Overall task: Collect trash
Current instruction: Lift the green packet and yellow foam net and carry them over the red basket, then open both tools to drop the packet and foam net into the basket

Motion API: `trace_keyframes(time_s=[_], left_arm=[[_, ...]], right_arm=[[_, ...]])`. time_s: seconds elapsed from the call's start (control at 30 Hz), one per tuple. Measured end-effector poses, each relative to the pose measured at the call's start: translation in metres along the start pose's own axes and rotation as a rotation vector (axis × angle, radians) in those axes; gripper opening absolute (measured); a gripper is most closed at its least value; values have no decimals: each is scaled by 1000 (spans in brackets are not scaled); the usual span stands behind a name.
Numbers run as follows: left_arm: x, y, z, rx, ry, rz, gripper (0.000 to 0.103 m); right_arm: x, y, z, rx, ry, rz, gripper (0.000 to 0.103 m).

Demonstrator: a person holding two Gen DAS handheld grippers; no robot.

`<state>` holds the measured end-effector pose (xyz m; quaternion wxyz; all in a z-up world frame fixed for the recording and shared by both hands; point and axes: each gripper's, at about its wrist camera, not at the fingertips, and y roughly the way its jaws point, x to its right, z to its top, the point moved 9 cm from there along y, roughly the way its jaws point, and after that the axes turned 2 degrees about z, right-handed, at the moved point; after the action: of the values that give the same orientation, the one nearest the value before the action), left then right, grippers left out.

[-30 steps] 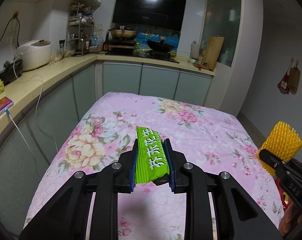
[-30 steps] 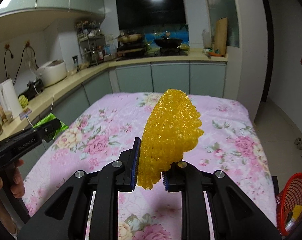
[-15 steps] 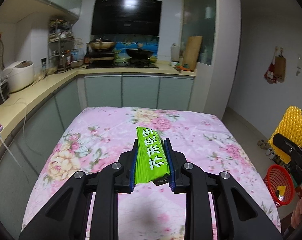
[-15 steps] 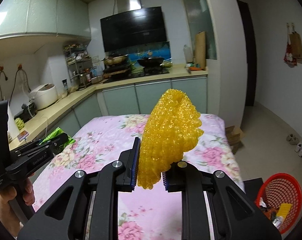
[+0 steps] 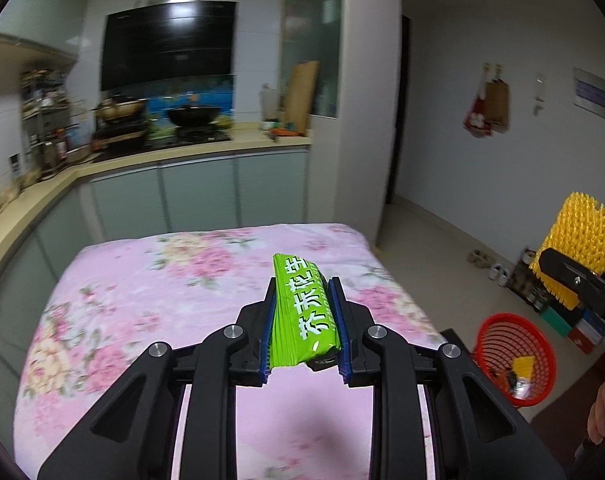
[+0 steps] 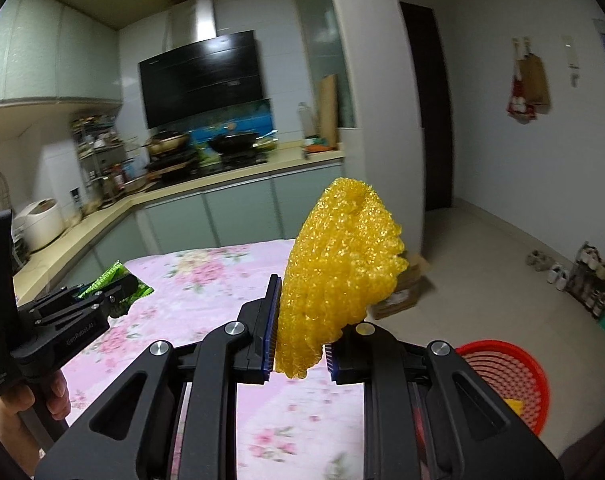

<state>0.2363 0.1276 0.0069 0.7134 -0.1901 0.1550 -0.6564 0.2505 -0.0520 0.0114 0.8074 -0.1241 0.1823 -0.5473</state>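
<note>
Red basket (image 5: 514, 360) newly in both views.

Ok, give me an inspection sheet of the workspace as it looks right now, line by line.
Surface: pink floral cloth covers the table; no loose items seen on it.
Job's things: green snack wrapper and yellow foam net, both held; red basket on the floor to the right, with some scraps inside.
Clutter: cardboard box on the floor past the table.
Grippers: left tool shut on the wrapper; right tool shut on the net.
Cables: nothing seen.
Surroundings: kitchen counter with wok, range hood, shoes by the wall.
</note>
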Motion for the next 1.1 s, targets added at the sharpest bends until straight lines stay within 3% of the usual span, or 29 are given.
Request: trace_keyframes(time_s=[0.57, 0.87, 1.1], left_arm=[[172, 40, -16, -61, 144, -297, 23], [259, 75, -64, -188, 205, -464, 23], [304, 102, -110, -307, 247, -532, 24]], right_arm=[[132, -30, -26, -50, 95, -269, 19], [188, -18, -66, -167, 159, -349, 19], [213, 2, -91, -286, 201, -348, 20]])
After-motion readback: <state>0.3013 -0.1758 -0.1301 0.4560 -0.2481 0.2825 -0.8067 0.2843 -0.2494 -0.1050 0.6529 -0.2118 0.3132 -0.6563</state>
